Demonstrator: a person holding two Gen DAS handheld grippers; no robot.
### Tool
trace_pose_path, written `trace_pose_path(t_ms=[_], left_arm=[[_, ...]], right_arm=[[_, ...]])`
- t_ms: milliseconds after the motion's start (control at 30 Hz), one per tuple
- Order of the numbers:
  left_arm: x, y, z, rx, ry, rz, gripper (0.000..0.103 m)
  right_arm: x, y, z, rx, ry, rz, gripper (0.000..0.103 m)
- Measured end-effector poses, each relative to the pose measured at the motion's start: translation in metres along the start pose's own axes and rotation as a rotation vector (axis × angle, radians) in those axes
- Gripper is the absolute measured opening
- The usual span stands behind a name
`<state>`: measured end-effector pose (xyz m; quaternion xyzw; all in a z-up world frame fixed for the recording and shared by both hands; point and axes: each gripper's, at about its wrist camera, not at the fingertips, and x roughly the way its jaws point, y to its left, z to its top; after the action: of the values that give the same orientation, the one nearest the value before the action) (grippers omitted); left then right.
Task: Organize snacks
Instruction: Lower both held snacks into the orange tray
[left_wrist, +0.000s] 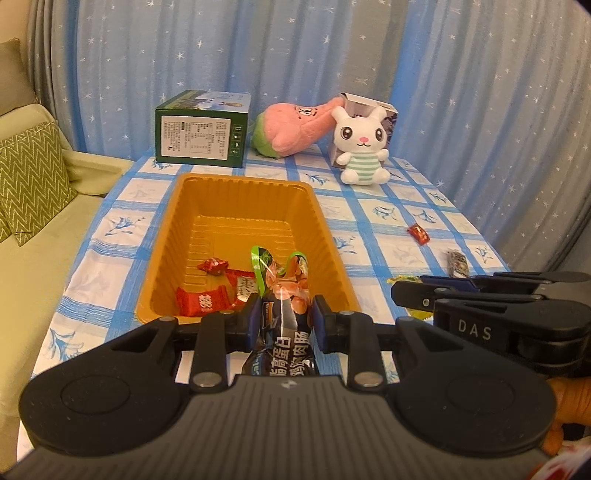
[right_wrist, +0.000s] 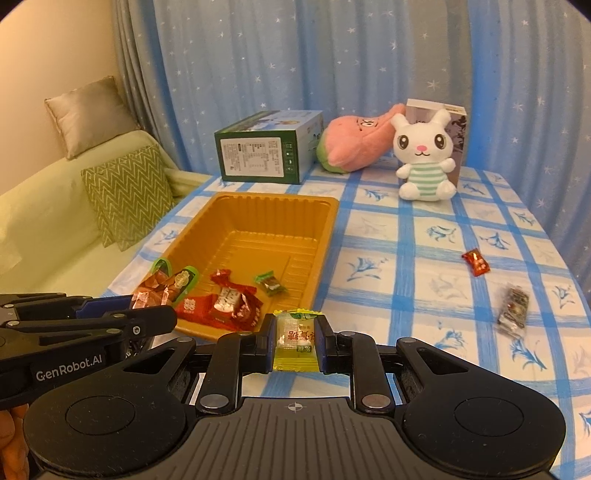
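Left wrist view: my left gripper (left_wrist: 282, 317) sits at the lower centre of the frame, clamped on a dark sausage packet (left_wrist: 282, 332) whose green-edged top pokes up over the near end of the orange tray (left_wrist: 243, 184). Inside the tray, at its near left, I see 1 red square packet (left_wrist: 201, 301) and 1 small red candy (left_wrist: 213, 265). The tray rests on the blue-checked surface (left_wrist: 388, 236) in the middle of the frame. At the right edge of this view my right gripper (left_wrist: 406, 291) reaches in from the side, just right of the tray's near corner.

In the right wrist view, my right gripper (right_wrist: 295, 338) is at the lower centre, closed on a yellow clear-wrapped candy (right_wrist: 295, 339), just off the tray's near right corner. 1 green candy (right_wrist: 271, 282) lies in the tray. On the surface at the right of the frame lie 1 red candy (right_wrist: 476, 261) and, nearer, 1 dark wrapped snack (right_wrist: 512, 306), well apart from the tray. At the top of the frame stand a green box (right_wrist: 258, 155), a pink plush (right_wrist: 354, 144) and a white bunny plush (right_wrist: 424, 158).
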<state>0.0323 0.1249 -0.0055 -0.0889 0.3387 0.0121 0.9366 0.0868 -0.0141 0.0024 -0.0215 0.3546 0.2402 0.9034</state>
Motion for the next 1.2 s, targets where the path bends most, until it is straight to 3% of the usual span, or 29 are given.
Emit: trace_pose_path(t_ms=[667,1200], left_arm=[[0.029,0.03,0.038,-0.015,-0.012,0.02,0.026],[0.076,0.055,0.065,0.003,0.007,0.027,0.026]], right_arm=[[0.049,0.015,0.036,-0.019,0.015,0.04,0.022],[0.09,0.013,0.059,-0.012,0.026,0.05,0.022]])
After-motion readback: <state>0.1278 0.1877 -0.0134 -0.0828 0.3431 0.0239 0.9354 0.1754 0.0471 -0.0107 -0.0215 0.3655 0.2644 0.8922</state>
